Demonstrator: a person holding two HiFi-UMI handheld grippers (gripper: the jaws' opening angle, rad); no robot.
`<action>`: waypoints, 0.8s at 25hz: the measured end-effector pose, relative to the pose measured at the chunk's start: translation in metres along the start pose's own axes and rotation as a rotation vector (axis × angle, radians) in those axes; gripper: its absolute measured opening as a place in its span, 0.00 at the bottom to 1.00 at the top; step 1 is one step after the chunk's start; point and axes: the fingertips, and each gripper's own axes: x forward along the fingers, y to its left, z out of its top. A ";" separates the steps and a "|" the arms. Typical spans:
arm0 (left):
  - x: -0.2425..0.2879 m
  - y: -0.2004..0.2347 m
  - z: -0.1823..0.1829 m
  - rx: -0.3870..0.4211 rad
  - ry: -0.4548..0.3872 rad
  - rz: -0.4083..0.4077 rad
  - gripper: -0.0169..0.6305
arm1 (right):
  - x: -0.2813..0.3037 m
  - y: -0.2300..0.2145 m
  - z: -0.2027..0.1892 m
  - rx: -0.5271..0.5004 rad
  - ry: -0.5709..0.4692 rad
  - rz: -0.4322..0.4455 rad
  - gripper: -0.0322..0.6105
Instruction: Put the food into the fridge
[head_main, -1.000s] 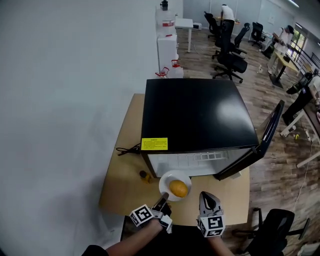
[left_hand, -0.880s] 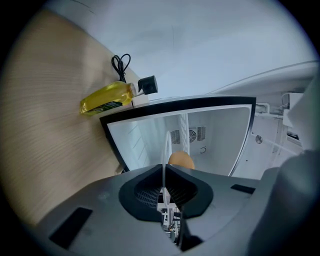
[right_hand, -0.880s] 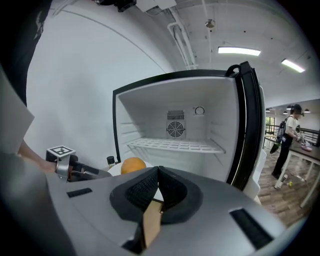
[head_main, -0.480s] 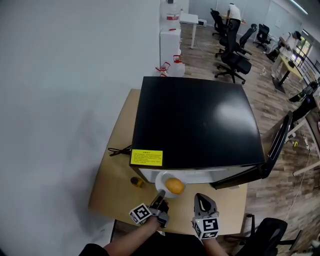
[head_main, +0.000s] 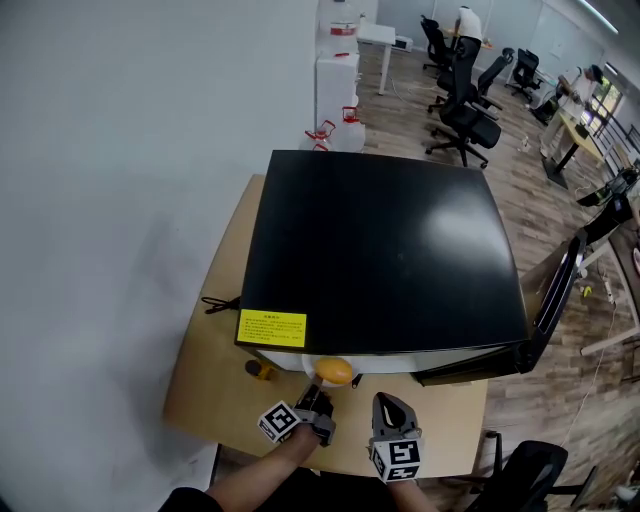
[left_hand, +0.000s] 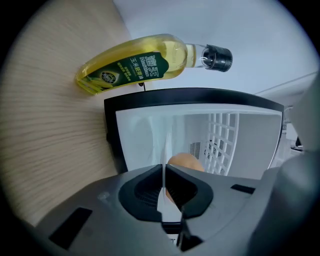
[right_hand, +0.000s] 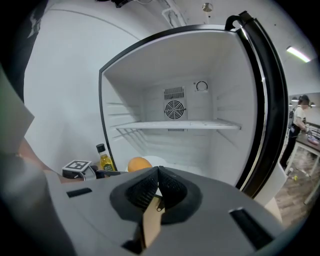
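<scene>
Just one fruit (head_main: 334, 371), one plate (right_hand: 155, 160), one bottle (left_hand: 140, 65).

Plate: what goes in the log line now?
left gripper shut on plate | orange food on plate | fridge door open | right gripper shut

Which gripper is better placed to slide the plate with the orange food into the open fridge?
Left. The left gripper is shut on the rim of the plate, with the orange food at the mouth of the fridge. The right gripper is shut on nothing, off to the side.
</scene>
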 end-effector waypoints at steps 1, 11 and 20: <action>0.003 0.001 0.001 0.001 -0.005 0.001 0.06 | 0.000 0.000 0.000 0.000 0.001 0.002 0.14; 0.023 0.008 0.019 -0.021 -0.072 0.011 0.06 | 0.003 -0.008 -0.004 0.008 0.014 0.008 0.14; 0.030 0.012 0.037 -0.039 -0.136 0.026 0.06 | 0.005 -0.007 0.003 -0.003 0.014 0.045 0.14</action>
